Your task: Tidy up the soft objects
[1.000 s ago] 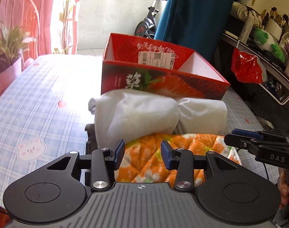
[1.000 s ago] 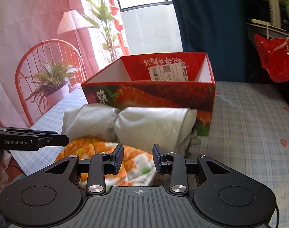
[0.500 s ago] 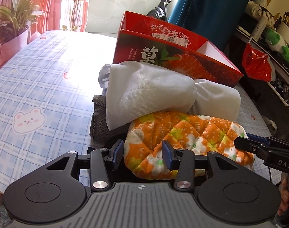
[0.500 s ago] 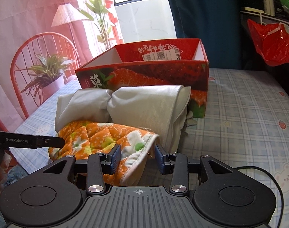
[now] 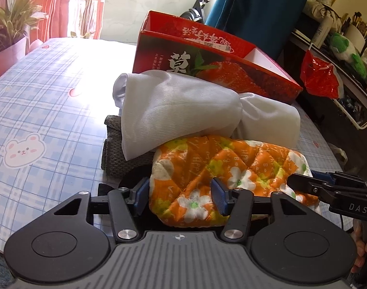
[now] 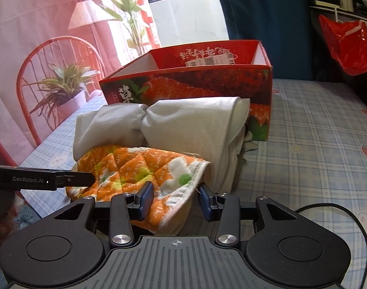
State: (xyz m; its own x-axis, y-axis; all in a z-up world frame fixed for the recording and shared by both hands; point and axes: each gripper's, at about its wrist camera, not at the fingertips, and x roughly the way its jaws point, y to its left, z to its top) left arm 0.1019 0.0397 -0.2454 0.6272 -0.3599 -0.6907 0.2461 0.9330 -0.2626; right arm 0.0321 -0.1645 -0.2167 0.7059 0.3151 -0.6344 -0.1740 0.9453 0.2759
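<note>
Left claw: my left gripper (image 5: 181, 196) stands about half open, one end of the orange floral quilted cloth (image 5: 226, 166) between its blue pads (image 5: 142, 195); I cannot tell whether the pads press on it.
Right claw: my right gripper (image 6: 176, 198) stands narrow, the white-bound edge of the same cloth (image 6: 144, 166) bunched between its pads; whether they bear on it I cannot tell.
Cloth, orange: nearest me at the front of the pile, on the checked tablecloth (image 6: 316, 144), spanning both claws.
Bundle, white: white fabric bundle (image 5: 178, 110), pinched at its middle, lying behind the orange cloth and partly over it.
Item, grey: grey knitted piece (image 5: 113, 149) under the white bundle, mostly hidden.
Box: red strawberry-print box (image 6: 195, 84), open at the top, just behind the pile, the white bundle against its front wall.
Background: potted plant (image 6: 63, 89) and red chair (image 6: 31, 72) beyond the table's edge.
</note>
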